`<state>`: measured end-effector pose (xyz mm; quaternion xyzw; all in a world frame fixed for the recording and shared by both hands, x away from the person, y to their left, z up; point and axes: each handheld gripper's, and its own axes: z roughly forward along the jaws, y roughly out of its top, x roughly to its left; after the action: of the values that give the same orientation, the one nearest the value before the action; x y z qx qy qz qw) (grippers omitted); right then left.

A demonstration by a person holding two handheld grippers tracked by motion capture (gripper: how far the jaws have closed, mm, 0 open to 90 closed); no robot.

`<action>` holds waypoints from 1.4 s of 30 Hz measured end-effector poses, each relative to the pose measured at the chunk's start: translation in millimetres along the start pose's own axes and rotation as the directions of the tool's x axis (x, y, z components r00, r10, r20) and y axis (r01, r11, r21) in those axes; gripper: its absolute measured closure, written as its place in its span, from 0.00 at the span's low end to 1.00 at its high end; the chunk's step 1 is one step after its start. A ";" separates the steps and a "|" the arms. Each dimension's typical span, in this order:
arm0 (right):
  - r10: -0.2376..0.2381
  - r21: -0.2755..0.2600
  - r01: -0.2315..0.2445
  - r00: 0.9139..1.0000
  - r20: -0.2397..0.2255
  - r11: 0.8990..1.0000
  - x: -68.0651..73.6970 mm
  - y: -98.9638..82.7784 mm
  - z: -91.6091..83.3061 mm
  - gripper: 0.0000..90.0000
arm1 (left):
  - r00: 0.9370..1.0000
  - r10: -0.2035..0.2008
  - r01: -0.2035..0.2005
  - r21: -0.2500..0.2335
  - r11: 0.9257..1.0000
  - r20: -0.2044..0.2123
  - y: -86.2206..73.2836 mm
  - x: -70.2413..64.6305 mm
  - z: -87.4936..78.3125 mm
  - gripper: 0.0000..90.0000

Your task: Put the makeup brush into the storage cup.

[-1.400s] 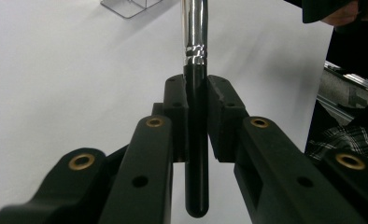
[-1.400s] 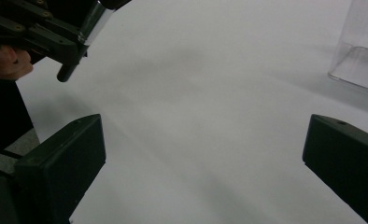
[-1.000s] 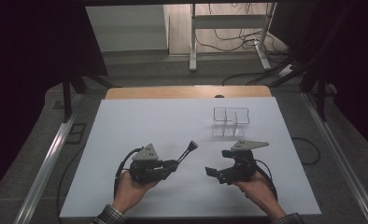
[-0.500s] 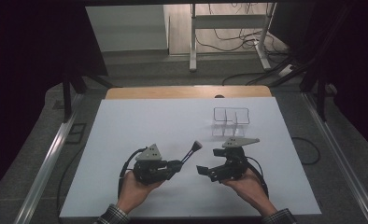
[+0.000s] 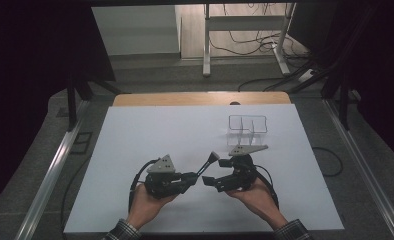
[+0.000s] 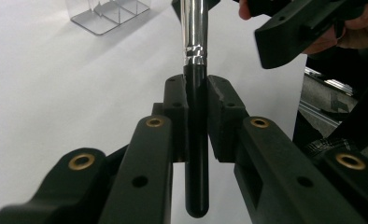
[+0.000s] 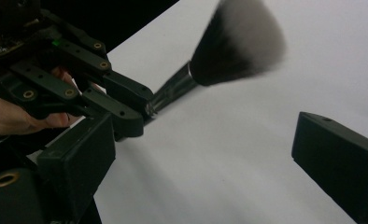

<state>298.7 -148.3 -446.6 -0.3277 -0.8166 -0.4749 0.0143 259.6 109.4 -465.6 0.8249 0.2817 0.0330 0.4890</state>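
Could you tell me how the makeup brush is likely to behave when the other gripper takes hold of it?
The makeup brush looks light; its fluffy head probably gives under pressure. Its glossy round handle, clamped in the left gripper, may slip or roll if released.

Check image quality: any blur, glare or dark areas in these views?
High view: surroundings dark, white table evenly lit. Left gripper view: glare streak on the brush ferrule, near claw parts soft. Right gripper view: brush bristles blurred, top-left corner dark.
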 end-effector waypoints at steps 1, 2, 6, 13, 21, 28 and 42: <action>-0.003 -0.001 0.003 1.000 0.000 1.000 0.5 1.1 0.6 0.11 | 1.000 0.001 -0.001 0.001 1.000 0.002 0.2 -0.2 0.3 0.88; -0.002 0.000 0.002 1.000 0.001 1.000 1.0 2.0 1.1 0.13 | 1.000 0.002 -0.002 0.001 1.000 0.005 0.5 -0.4 0.7 0.88; -0.001 -0.006 0.001 1.000 -0.009 1.000 1.5 4.6 2.4 0.22 | 1.000 0.002 -0.002 -0.006 1.000 0.007 1.2 -0.9 0.9 0.88; 0.009 -0.013 -0.010 0.999 -0.035 1.000 1.3 7.8 4.0 0.42 | 1.000 0.003 -0.003 -0.010 1.000 0.011 1.4 -1.5 1.1 0.88; 0.035 -0.051 -0.039 0.997 -0.072 0.998 0.1 7.9 3.8 0.66 | 1.000 0.027 -0.027 0.018 0.999 -0.005 1.6 -3.2 4.6 0.88; 0.078 -0.047 -0.085 0.988 -0.136 0.995 2.3 6.6 4.0 0.86 | 0.998 0.047 -0.045 0.069 0.997 -0.031 0.5 -5.1 12.4 0.76; 0.041 -0.040 -0.045 0.995 -0.095 0.998 -1.9 3.5 1.7 0.85 | 0.997 0.030 -0.022 0.122 0.992 -0.066 -1.8 -0.5 15.4 0.23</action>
<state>302.7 -146.9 -445.5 -0.3224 -0.7977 -0.5066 0.0561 263.5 97.7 -475.0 0.8551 0.2889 0.0502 0.4276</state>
